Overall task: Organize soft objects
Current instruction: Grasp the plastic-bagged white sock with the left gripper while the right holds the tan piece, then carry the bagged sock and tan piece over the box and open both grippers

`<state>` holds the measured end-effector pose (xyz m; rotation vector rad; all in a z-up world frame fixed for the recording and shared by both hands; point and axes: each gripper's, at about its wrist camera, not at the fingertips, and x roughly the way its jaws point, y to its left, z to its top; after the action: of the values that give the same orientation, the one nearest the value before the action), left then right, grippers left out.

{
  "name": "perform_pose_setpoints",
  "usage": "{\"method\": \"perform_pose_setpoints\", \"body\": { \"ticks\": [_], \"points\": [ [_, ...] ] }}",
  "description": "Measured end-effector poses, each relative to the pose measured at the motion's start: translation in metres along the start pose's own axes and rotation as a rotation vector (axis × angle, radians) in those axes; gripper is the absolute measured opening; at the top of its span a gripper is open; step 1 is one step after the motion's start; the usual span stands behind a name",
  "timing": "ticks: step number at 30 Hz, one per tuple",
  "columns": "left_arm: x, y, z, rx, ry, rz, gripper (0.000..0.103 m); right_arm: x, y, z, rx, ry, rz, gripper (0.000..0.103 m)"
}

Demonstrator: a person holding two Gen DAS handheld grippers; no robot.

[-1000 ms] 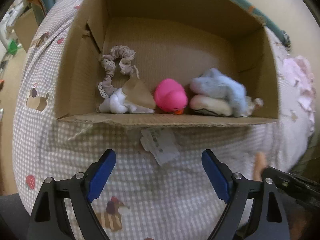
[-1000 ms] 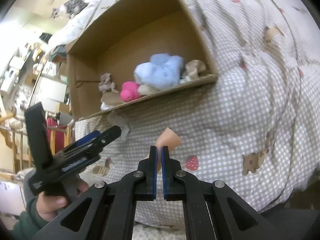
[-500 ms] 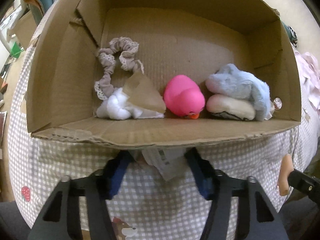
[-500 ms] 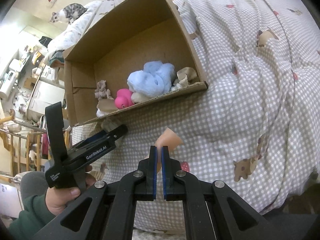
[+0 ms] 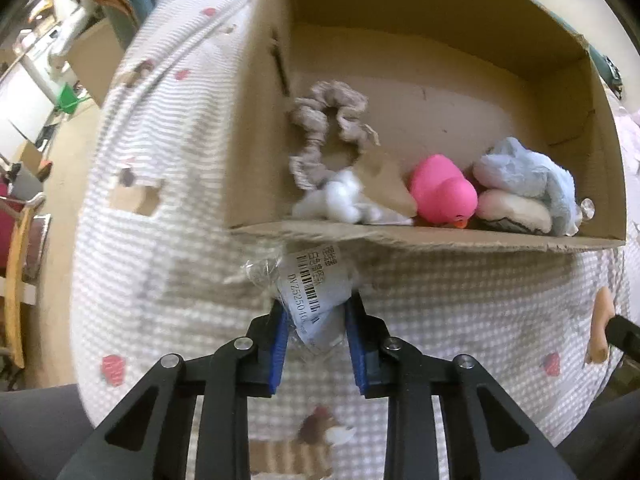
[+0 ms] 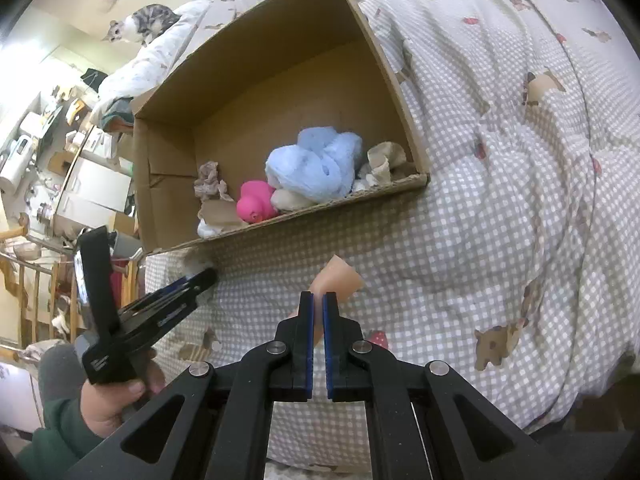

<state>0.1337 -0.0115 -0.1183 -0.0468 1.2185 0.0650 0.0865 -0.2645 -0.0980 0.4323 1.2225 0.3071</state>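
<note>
My left gripper (image 5: 315,338) is clamped on a clear packet (image 5: 308,292) with a barcode label, just outside the box's (image 5: 420,236) near wall on the bed (image 5: 180,272). My right gripper (image 6: 318,334) pinches a peach sponge (image 6: 338,280), well short of that wall. I should lift both clear over the rim, then let go beside the duck (image 5: 442,192)
</note>
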Motion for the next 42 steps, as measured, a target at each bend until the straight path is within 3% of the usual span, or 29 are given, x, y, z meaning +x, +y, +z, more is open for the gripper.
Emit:
{"method": "perform_pose_setpoints", "body": {
  "ticks": [9,15,21,31,36,42],
  "points": [
    [-0.049,0.021,-0.026,-0.003,-0.051,-0.017,0.021,-0.005,0.004,-0.003,-0.02,-0.019,-0.002,0.006],
    [-0.082,0.015,-0.046,-0.034,-0.071,-0.046,0.021,-0.012,0.007,-0.004,-0.031,-0.038,0.002,0.006],
    [-0.117,0.011,-0.054,-0.004,-0.156,-0.018,0.021,-0.022,0.014,-0.005,-0.055,-0.067,0.018,0.006],
    [-0.142,0.01,-0.027,-0.019,-0.266,-0.032,0.021,-0.053,0.036,0.007,-0.097,-0.199,0.134,0.006],
    [-0.167,0.01,0.002,-0.009,-0.347,-0.048,0.021,-0.075,0.049,0.013,-0.106,-0.275,0.216,0.006],
    [-0.177,0.005,0.047,0.019,-0.389,-0.066,0.021,-0.094,0.069,0.038,-0.129,-0.321,0.246,0.006]
  ]
}}
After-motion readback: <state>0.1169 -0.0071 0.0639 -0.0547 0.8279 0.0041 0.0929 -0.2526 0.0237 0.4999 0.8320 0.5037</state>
